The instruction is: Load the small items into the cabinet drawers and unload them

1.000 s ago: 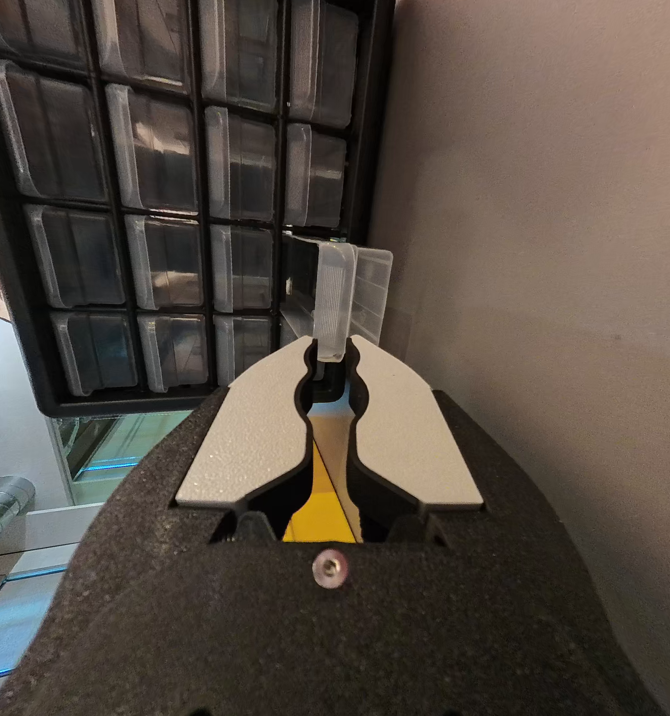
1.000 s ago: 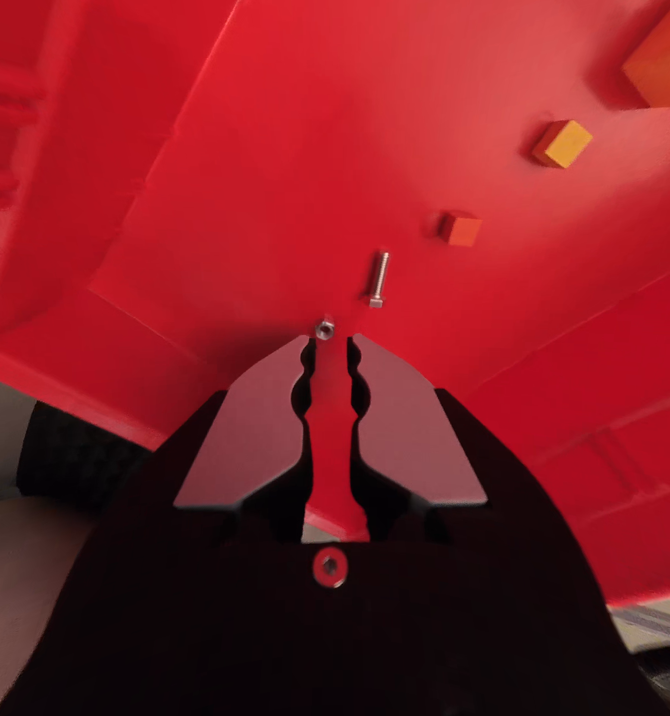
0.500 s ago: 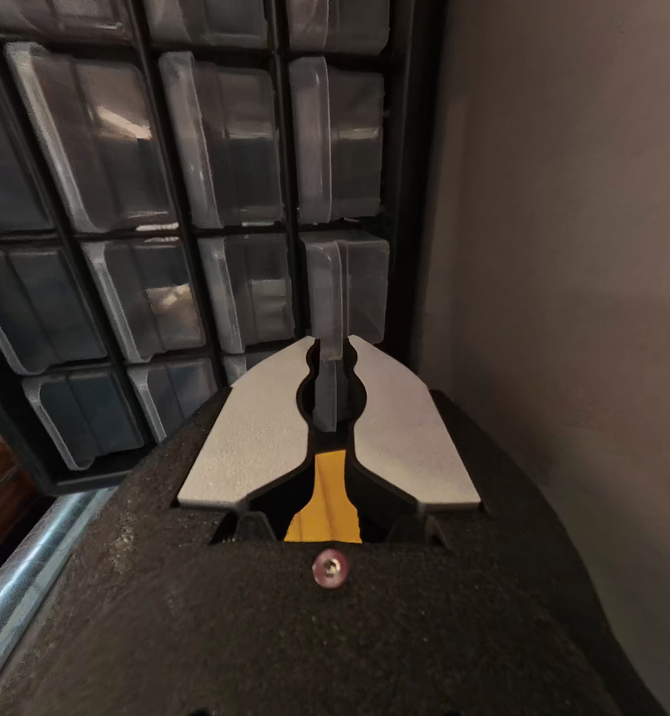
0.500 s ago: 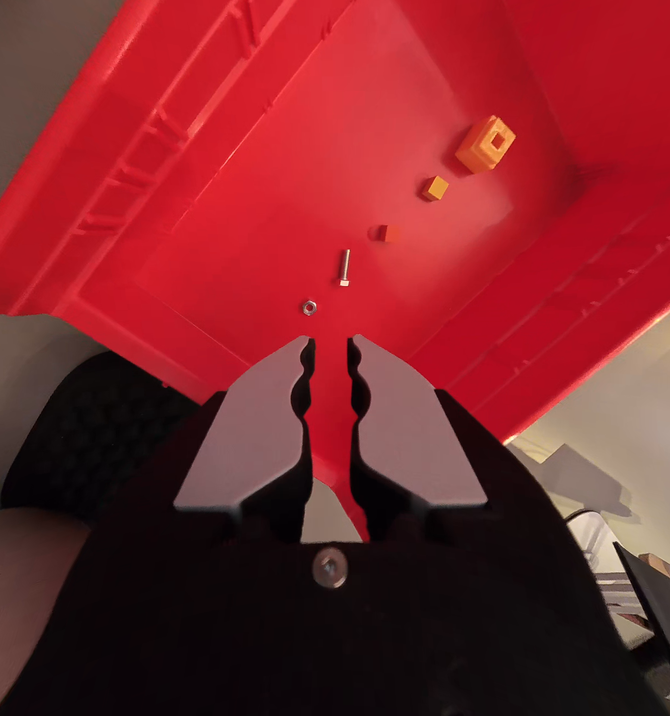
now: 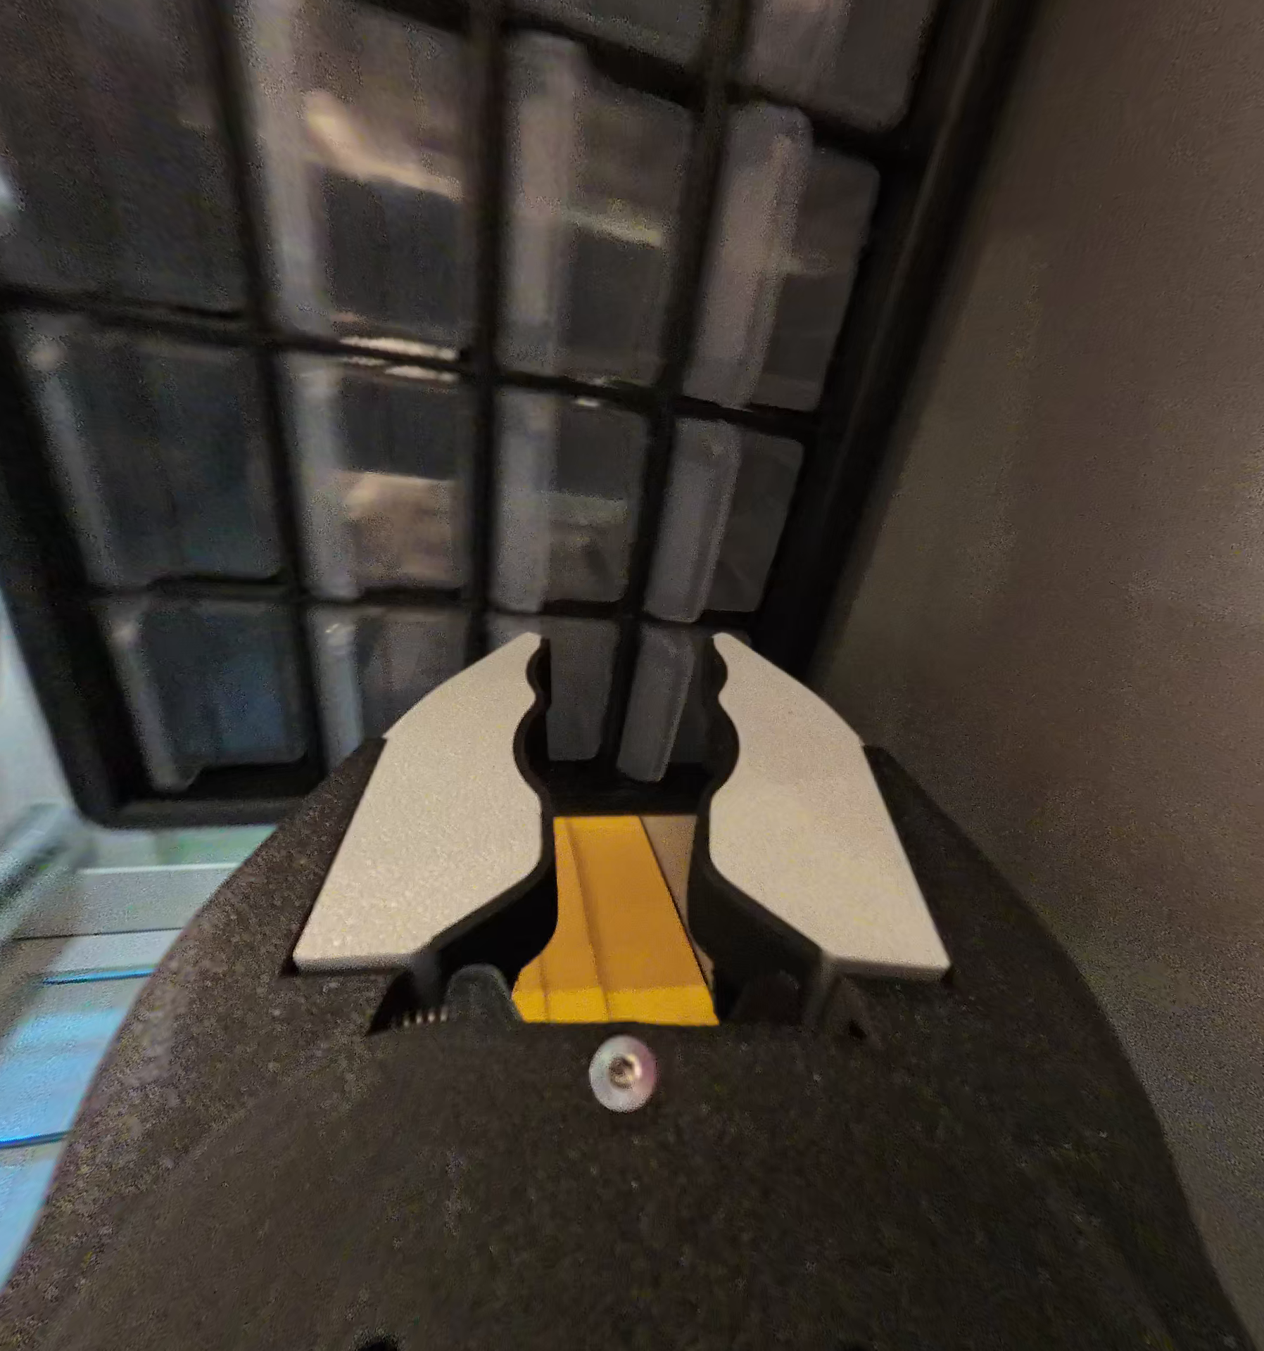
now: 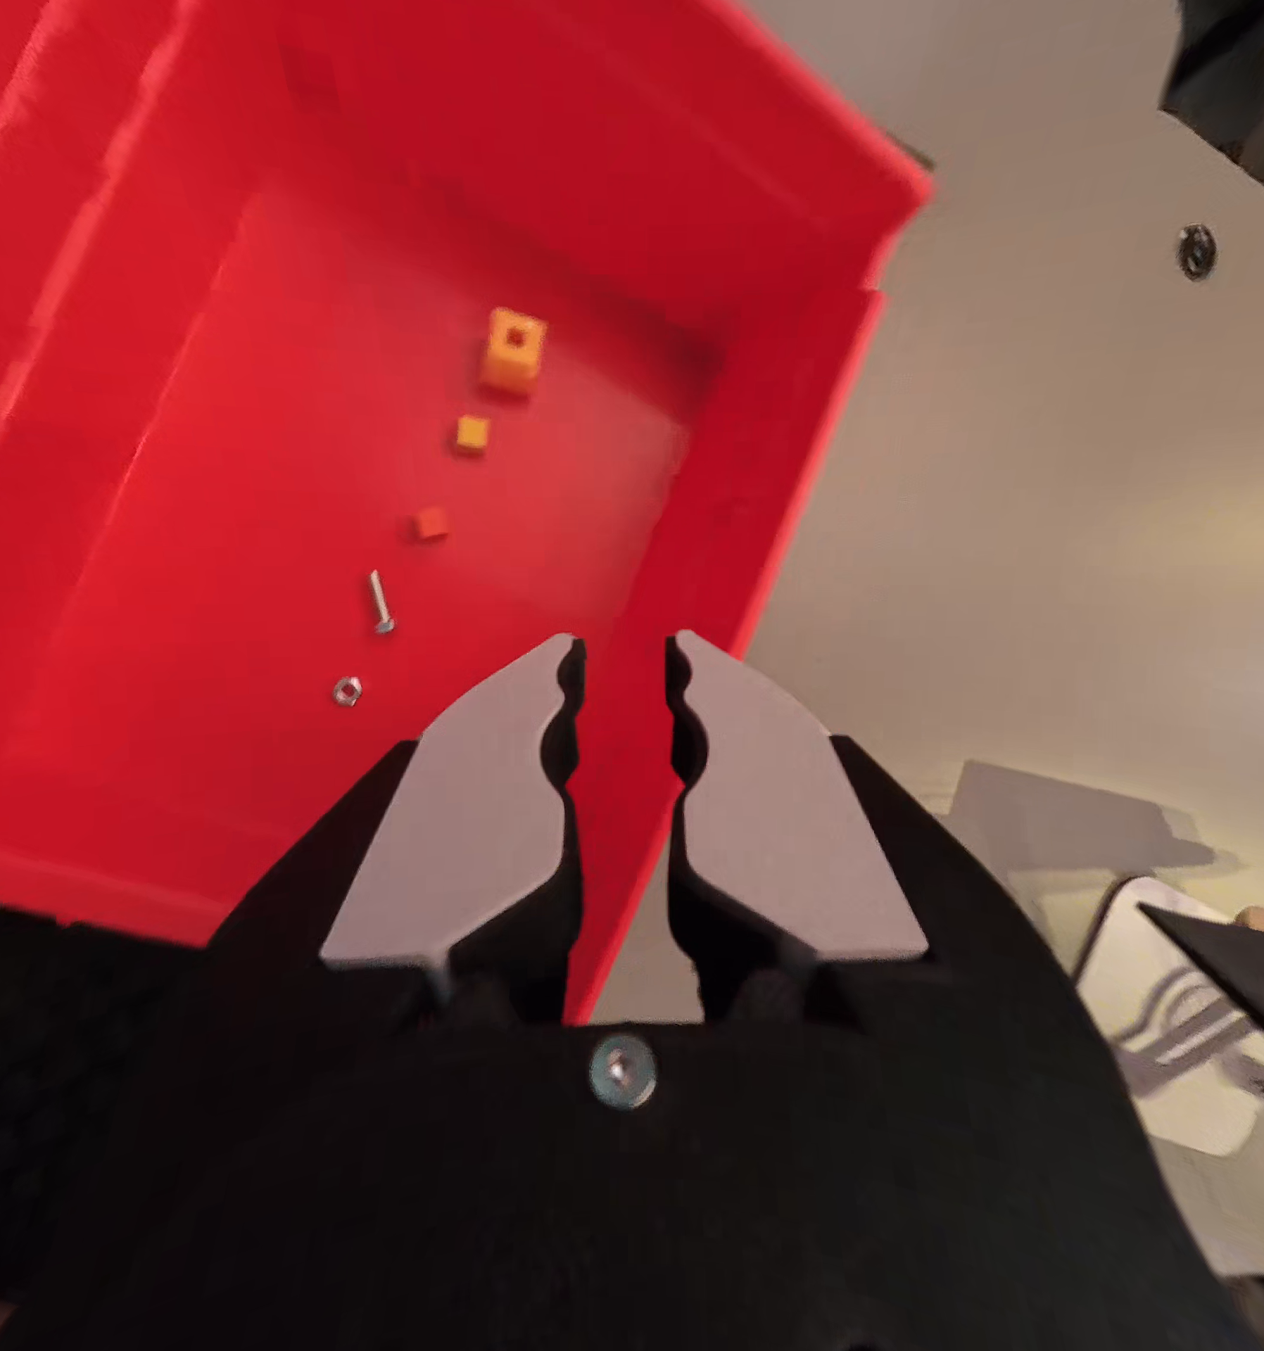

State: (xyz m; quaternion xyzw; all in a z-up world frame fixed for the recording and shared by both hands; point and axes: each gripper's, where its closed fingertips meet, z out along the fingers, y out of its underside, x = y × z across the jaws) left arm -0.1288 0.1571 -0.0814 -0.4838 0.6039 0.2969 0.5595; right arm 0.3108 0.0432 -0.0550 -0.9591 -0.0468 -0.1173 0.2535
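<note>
In the left wrist view a black cabinet with a grid of clear drawers fills the frame. All its drawers look pushed in. My left gripper is open and empty, just in front of the lower right drawers. In the right wrist view a red bin holds a steel nut, a steel bolt, a small red cube, a small orange cube and a bigger orange block with a hole. My right gripper is slightly open and empty above the bin's near right side.
A grey wall stands close on the cabinet's right. A yellow strip lies below the left gripper. A metal frame runs at the lower left. Beside the red bin is a pale surface with white and black items at the right. About 45 cm separates my left fingertips from my right.
My left gripper pushed the open clear drawer shut, then let go of its handle and opened. My right gripper drew back and rightward from the nut, staying empty.
</note>
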